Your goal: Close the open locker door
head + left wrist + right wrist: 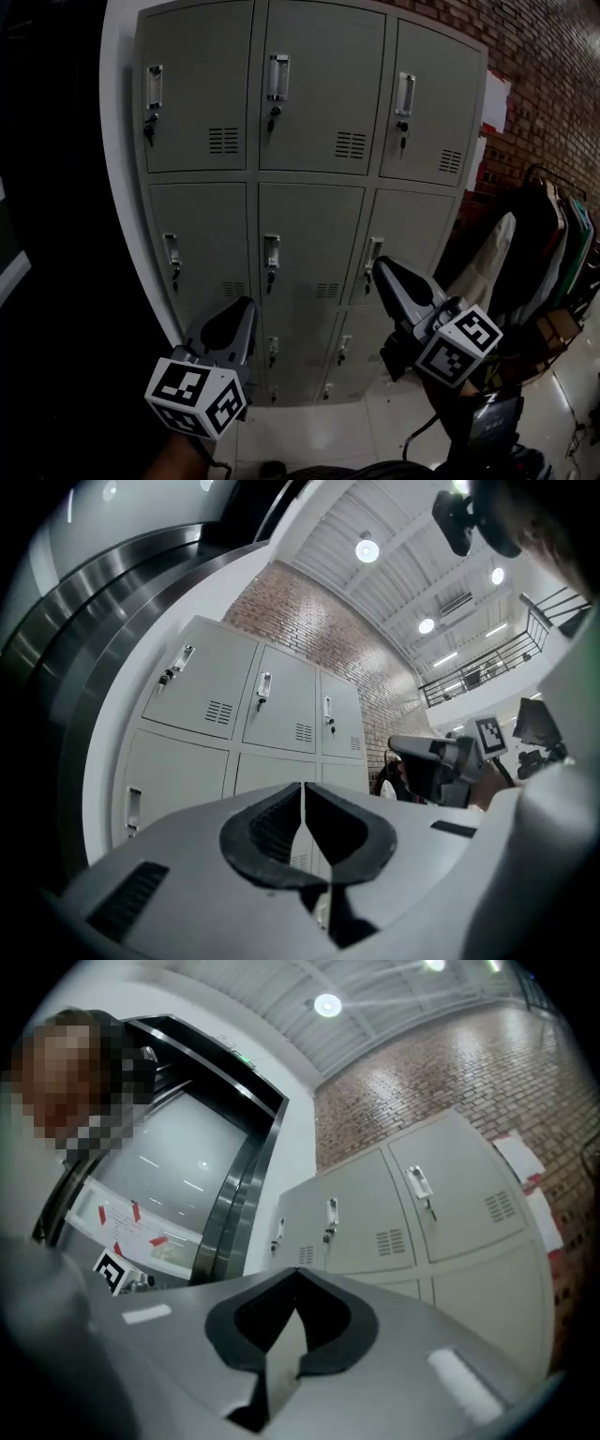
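Note:
A grey metal locker bank (pixel 309 187) stands against the wall, three columns wide, with a handle and key on each door. Every door I can see lies flush with the front. My left gripper (pixel 246 306) is shut and empty, held low in front of the left column's lower doors. My right gripper (pixel 379 263) is also shut and empty, its tip near the handle of the right column's middle door (pixel 412 234), apart from it. In the left gripper view the shut left gripper (pixel 302 786) points at the lockers (pixel 272 705). In the right gripper view the shut right gripper (pixel 298 1272) faces the upper doors (pixel 412 1222).
A brick wall (pixel 548 66) runs to the right of the lockers. Garments hang on a rack (pixel 539 244) at the right. Dark equipment (pixel 492 422) sits on the white tiled floor (pixel 309 436) at lower right. A dark recess (pixel 56 234) lies to the left.

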A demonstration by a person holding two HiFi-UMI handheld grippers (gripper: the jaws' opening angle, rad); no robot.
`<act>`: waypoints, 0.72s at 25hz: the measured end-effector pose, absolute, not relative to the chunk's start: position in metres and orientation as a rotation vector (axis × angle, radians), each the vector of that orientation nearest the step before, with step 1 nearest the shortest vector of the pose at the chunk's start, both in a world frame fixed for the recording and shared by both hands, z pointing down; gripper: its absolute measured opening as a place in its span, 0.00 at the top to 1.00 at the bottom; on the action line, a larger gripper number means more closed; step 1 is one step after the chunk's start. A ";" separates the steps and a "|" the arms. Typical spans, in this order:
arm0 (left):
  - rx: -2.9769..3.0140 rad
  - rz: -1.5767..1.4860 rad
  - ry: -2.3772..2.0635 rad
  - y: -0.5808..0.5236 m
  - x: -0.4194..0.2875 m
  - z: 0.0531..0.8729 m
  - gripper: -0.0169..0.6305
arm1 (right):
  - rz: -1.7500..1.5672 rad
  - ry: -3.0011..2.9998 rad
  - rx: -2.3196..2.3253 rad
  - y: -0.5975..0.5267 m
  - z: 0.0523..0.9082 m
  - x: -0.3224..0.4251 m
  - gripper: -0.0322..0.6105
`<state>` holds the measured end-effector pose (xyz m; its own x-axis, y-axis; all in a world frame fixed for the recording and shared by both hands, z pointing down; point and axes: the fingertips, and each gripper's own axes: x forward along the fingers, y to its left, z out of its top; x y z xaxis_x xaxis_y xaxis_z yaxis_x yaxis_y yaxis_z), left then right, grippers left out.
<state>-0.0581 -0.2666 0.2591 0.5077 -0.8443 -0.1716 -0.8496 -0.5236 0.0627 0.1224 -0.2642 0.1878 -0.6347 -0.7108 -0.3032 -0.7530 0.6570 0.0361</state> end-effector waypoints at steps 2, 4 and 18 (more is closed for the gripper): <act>-2.706 0.266 1.566 -0.235 -0.042 0.277 0.95 | 0.140 2.620 -1.230 -0.236 0.220 0.149 0.95; -2.703 0.226 1.606 -0.205 -0.027 0.292 0.95 | 0.051 2.621 -1.280 -0.212 0.247 0.172 0.95; -2.791 0.038 1.680 -0.082 -0.005 0.366 0.96 | -0.296 2.573 -1.374 -0.089 0.338 0.179 0.95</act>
